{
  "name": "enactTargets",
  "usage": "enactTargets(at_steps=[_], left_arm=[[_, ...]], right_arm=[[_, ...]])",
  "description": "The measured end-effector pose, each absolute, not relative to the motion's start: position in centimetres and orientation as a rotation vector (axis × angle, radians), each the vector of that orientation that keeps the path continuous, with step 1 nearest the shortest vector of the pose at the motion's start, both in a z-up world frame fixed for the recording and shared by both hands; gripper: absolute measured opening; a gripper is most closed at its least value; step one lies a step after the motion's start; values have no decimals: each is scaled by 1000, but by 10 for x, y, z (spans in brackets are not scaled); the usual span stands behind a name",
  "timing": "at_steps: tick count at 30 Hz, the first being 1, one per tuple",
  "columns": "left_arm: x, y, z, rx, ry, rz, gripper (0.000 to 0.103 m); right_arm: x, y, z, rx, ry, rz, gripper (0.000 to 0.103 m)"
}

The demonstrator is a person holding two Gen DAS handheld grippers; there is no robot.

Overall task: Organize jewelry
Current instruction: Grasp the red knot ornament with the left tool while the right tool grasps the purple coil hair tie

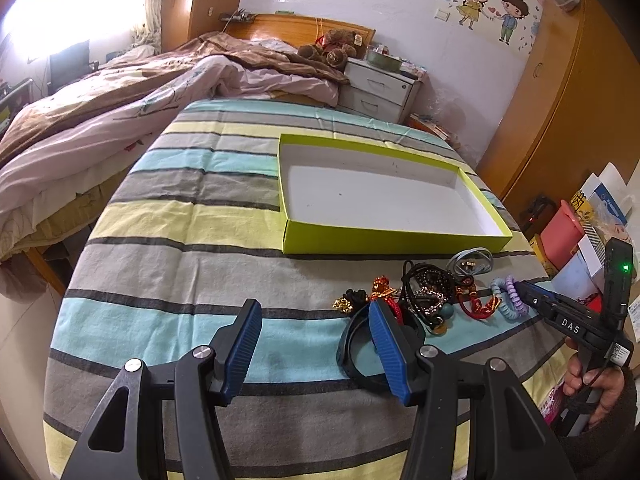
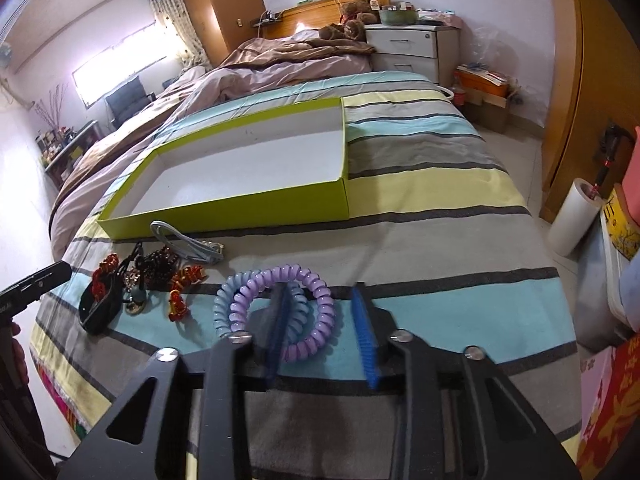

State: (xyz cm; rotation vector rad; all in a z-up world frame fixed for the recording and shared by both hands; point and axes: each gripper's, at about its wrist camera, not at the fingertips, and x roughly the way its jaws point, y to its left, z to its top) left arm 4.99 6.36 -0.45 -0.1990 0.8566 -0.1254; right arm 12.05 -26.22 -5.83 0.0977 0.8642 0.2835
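A green box (image 1: 384,242) with a white inside lies empty on the striped bedspread; it also shows in the right wrist view (image 2: 224,216). In front of it lies a pile of jewelry (image 1: 428,292): red knots, dark beads, a grey cord, a black band (image 1: 352,344), and purple (image 2: 308,312) and blue (image 2: 224,304) spiral hair ties. My left gripper (image 1: 316,334) is open, its right finger over the black band. My right gripper (image 2: 322,320) is open, with its left finger inside the purple spiral tie's ring. It shows in the left wrist view (image 1: 532,294) at the spiral ties (image 1: 510,296).
A rumpled duvet (image 1: 120,112) covers the far bed half. A white nightstand (image 1: 380,88) and a wooden wardrobe (image 1: 560,92) stand behind. Boxes and a pink bin (image 1: 564,236) crowd the right bedside, with a white roll (image 2: 572,216) on the floor side.
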Motion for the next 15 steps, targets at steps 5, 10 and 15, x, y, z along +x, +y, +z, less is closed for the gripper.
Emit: enactTargets(at_steps=[5, 10, 15], left_arm=[[54, 60, -8, -196, 881, -146, 55], [57, 53, -7, -177, 889, -184, 55], [69, 40, -4, -152, 900, -222, 55]], right_arm=[[120, -261, -58, 99, 863, 305, 15], [119, -268, -54, 137, 842, 304, 10], [116, -268, -49, 137, 826, 314, 10]])
